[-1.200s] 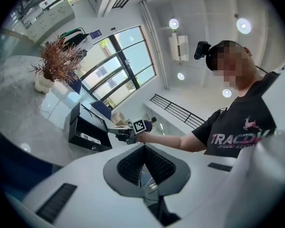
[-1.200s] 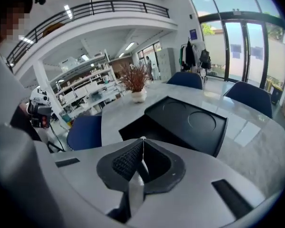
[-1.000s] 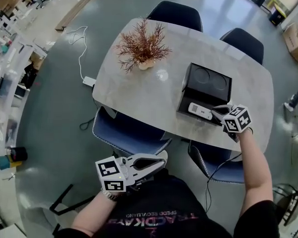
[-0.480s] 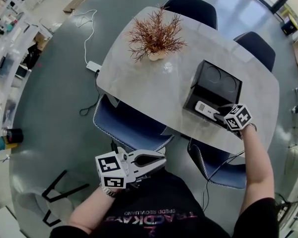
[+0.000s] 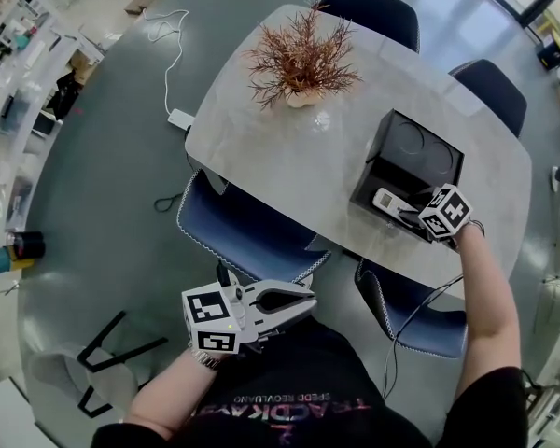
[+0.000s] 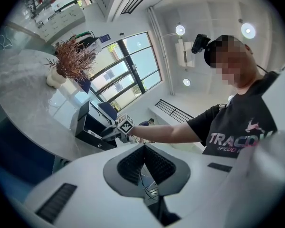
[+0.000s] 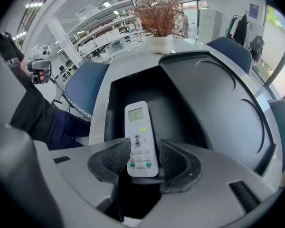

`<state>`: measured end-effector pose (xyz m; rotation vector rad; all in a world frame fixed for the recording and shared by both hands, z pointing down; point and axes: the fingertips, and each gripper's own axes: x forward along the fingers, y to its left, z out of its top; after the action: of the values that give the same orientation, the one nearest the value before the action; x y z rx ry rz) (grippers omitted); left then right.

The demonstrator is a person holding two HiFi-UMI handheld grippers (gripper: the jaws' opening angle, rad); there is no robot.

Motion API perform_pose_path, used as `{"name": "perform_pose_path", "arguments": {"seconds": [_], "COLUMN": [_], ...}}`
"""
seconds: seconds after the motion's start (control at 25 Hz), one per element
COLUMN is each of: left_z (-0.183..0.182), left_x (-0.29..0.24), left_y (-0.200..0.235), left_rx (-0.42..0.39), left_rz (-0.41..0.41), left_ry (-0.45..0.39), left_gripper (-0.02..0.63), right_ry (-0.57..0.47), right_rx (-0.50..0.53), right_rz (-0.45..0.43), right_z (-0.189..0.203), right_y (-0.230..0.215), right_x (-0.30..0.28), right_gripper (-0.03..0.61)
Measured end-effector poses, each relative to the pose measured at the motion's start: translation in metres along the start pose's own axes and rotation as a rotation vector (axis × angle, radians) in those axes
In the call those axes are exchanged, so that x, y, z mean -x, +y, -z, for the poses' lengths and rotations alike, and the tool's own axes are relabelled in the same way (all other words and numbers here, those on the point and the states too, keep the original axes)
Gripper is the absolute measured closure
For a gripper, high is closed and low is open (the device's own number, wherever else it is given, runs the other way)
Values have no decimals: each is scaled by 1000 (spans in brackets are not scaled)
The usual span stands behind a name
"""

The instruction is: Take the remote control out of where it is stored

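Note:
A white remote control [image 5: 388,203] [image 7: 140,137] lies face up in the tray of an open black box [image 5: 413,147] [image 7: 218,94] on the grey table [image 5: 280,166]. My right gripper [image 5: 413,215] [image 7: 141,158] points steeply down at it. Its jaws have just been opening and stand open, with the near end of the remote between the pads; the right pad shows a gap. My left gripper [image 5: 308,299] [image 6: 144,147] is held level near my body, away from the table, its pads together and nothing in them.
A dried plant in a white pot [image 5: 299,63] [image 7: 157,13] stands at the table's far left. Blue chairs [image 5: 252,245] [image 5: 411,311] are tucked under the near edge, with others on the far side. A white power strip with its cable [image 5: 180,119] lies on the floor.
My right gripper has come down from the table's near edge onto the box tray and opened its jaws round the remote's end. The left gripper has stayed put.

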<state>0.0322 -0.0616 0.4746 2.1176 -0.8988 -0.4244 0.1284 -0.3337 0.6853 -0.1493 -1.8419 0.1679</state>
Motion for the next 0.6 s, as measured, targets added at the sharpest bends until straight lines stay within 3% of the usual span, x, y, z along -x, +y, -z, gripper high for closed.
{"name": "perform_pose_path", "arguments": {"seconds": [0.6], "left_z": [4], "left_x": [-2], "left_y": [5], "left_rx": [15], "left_rz": [-11], "left_ry": [-3], "left_gripper": [614], "right_ry": [83], "right_rx": [107], "right_rz": [-79], "right_z": [-1], "right_y": [13], "right_x": [-16], "right_gripper": [397]}}
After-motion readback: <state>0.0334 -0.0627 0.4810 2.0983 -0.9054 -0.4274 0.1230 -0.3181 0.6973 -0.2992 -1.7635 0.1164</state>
